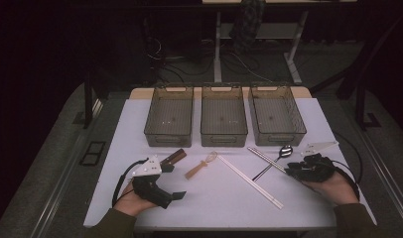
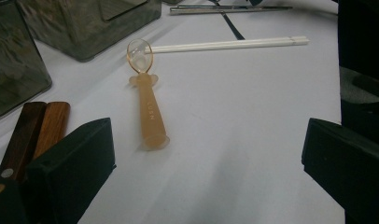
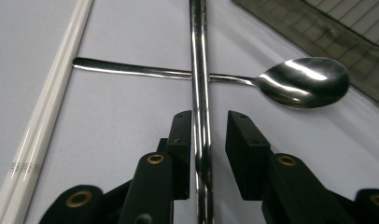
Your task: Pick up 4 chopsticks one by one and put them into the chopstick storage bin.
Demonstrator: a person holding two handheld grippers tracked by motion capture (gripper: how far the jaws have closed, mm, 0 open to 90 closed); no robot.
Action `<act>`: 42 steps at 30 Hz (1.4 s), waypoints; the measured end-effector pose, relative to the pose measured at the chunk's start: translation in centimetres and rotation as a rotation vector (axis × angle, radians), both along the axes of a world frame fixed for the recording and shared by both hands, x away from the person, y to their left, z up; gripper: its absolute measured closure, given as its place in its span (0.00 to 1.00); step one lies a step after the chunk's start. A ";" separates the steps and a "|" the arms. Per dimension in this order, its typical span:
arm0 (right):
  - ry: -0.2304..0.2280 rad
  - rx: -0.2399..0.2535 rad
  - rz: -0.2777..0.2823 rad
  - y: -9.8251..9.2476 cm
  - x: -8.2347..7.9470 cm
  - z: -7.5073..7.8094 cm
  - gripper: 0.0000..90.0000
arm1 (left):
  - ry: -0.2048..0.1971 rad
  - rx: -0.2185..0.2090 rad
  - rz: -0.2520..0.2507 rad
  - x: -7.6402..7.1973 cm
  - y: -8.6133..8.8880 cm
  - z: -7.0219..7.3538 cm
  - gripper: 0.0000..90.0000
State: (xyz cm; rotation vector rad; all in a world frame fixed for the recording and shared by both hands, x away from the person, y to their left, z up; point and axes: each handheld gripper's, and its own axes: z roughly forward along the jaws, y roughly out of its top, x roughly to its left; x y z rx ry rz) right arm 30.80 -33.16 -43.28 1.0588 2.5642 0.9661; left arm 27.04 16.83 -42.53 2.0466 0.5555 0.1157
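Right tool (image 3: 208,154) straddles the metal chopsticks (image 3: 200,70) lying across the steel spoon (image 3: 299,81) on the worktop (image 1: 219,198); jaws apart, a gap on one side. Step: grasping. Next: close fully, then lift. Left tool (image 2: 208,172) wide open, idle.

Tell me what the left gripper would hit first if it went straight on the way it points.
Probably the orange spoon: it lies on the table just ahead of the open left gripper, handle end nearest. Depth is hard to judge.

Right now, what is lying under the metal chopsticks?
The metal spoon's thin handle passes under the metal chopsticks, on the white table. The crossing part of the handle is covered.
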 end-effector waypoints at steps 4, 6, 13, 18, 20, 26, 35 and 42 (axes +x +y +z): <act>-0.007 0.009 -0.016 -0.4 0.0 0.2 0.85 | 0.001 0.000 -0.001 0.0 0.0 0.0 0.01; 0.002 0.009 -0.013 -0.4 0.2 0.0 0.87 | 0.001 0.000 -0.001 0.0 0.0 0.0 0.01; 0.013 -0.012 0.000 -0.2 0.2 -0.2 0.89 | 0.001 0.000 -0.002 0.0 0.0 0.0 0.01; 0.021 -0.017 0.002 -0.2 0.2 -0.3 0.91 | 0.002 -0.001 -0.003 0.0 0.0 0.0 0.01; 0.024 -0.018 0.004 -0.2 0.2 -0.3 0.91 | 0.001 -0.001 -0.002 0.0 0.0 0.0 0.01; 0.024 -0.026 0.009 -0.2 0.3 -0.4 0.91 | 0.001 0.000 -0.003 0.0 -0.1 0.0 0.01; 0.023 -0.047 0.009 -0.2 0.3 -0.5 0.91 | 0.000 0.004 -0.005 0.0 -0.1 0.0 0.01; 0.014 -0.075 0.015 -0.1 0.3 -0.7 0.91 | 0.000 0.005 -0.008 0.0 -0.1 0.0 0.01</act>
